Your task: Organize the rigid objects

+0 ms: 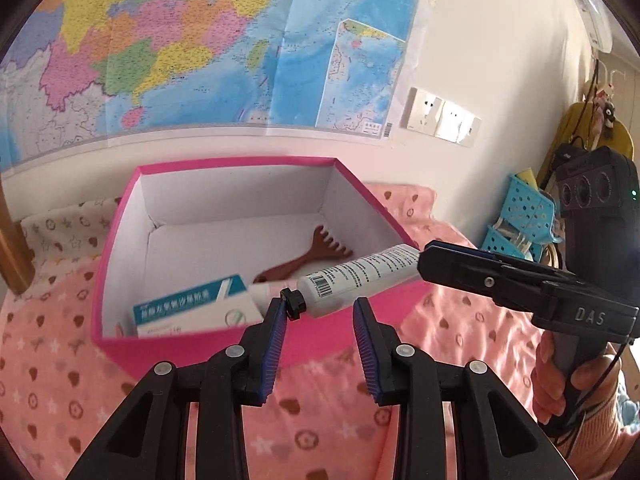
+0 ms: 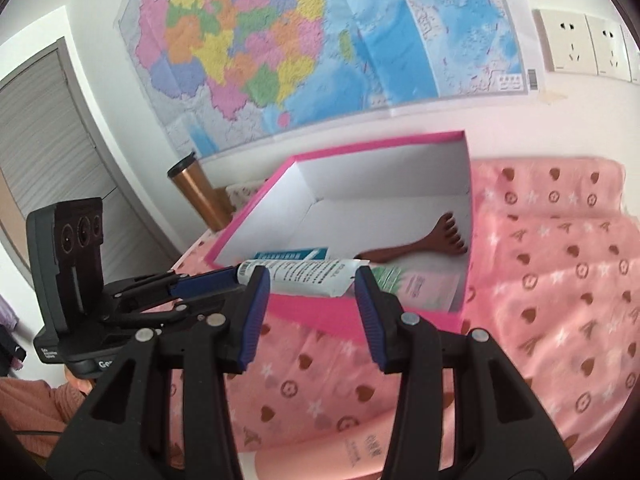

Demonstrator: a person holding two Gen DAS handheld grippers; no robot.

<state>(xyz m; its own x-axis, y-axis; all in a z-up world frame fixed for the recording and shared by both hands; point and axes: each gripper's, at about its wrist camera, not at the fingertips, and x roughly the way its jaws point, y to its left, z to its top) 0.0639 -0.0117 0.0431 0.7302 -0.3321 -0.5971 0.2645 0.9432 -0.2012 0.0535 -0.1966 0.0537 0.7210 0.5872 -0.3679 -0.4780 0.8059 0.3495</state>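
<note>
A pink box with white inside stands on the pink bedspread. In it lie a brown wooden rake-shaped massager, a teal and white medicine carton and a pale pink packet. A white tube with a black cap hangs over the box's near edge. In the left wrist view the right gripper looks shut on its tail end. My left gripper is open with the tube's cap just past its left fingertip.
A pink patterned bedspread covers the surface around the box. A copper tumbler stands left of the box. A pink bottle lies near me. Blue perforated baskets sit at the right. A map and wall sockets are behind.
</note>
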